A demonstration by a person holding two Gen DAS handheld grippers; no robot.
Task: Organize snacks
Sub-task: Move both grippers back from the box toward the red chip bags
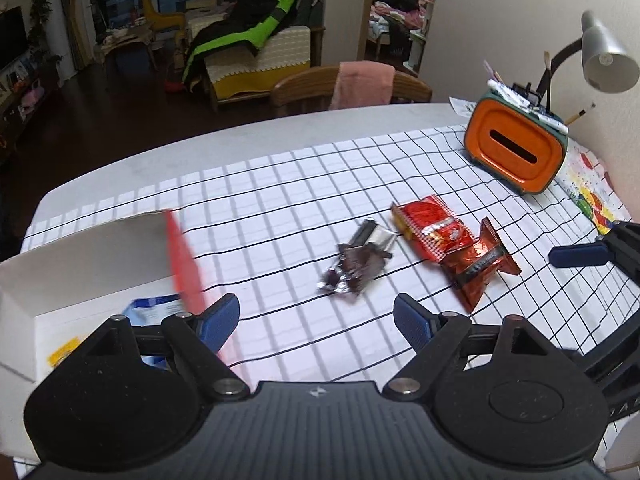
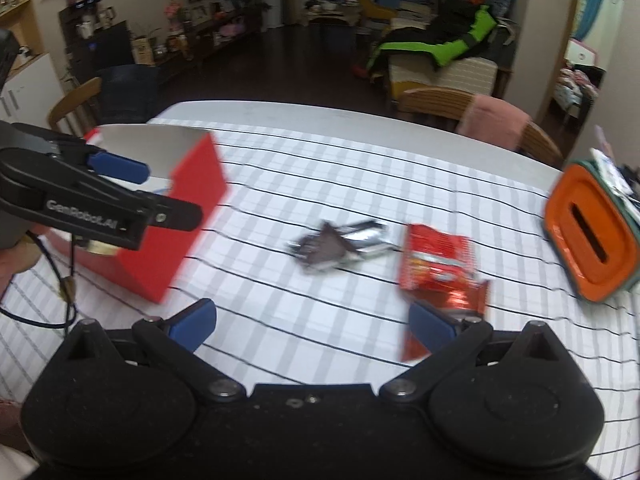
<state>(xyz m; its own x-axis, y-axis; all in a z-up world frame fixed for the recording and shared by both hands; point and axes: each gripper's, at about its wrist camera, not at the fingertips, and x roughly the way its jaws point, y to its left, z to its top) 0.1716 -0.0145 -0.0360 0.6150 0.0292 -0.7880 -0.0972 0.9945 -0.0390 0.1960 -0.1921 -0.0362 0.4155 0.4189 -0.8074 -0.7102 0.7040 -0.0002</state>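
Red card forms the outside of the open box (image 2: 176, 216), which is set near the left edge of the table (image 1: 248, 140), its white inside turned upward so that packets can be dropped in from above. A blue-and-white packet (image 1: 154, 308) is seen lying on the box floor, with something yellow beside it that is too blurred to name. Three snacks are left out on the checked cloth (image 1: 280, 200), toward the middle of the table: a crumpled dark and silver wrapper (image 1: 356, 266), a red checked packet (image 1: 432, 228) and a shiny orange-red packet (image 1: 480, 268), the last two touching and perhaps overlapping. An orange holder (image 1: 516, 148) with pens and brushes is kept near the far right corner under a lamp (image 1: 604, 60), well apart from the snacks.

The left gripper (image 1: 316, 320) is held over the cloth just beside the box's near corner; its jaws are spread wide and nothing is gripped between them. The right gripper (image 2: 312, 326) is held wide too, with nothing pressed between its pads; its right finger (image 2: 432, 326) is seen above the near end of the orange-red packet, though contact cannot be told. Such wide jaws are judged suited to flat, crinkly wrappers. The sorting is judged partly done, three packets being left outside the box.
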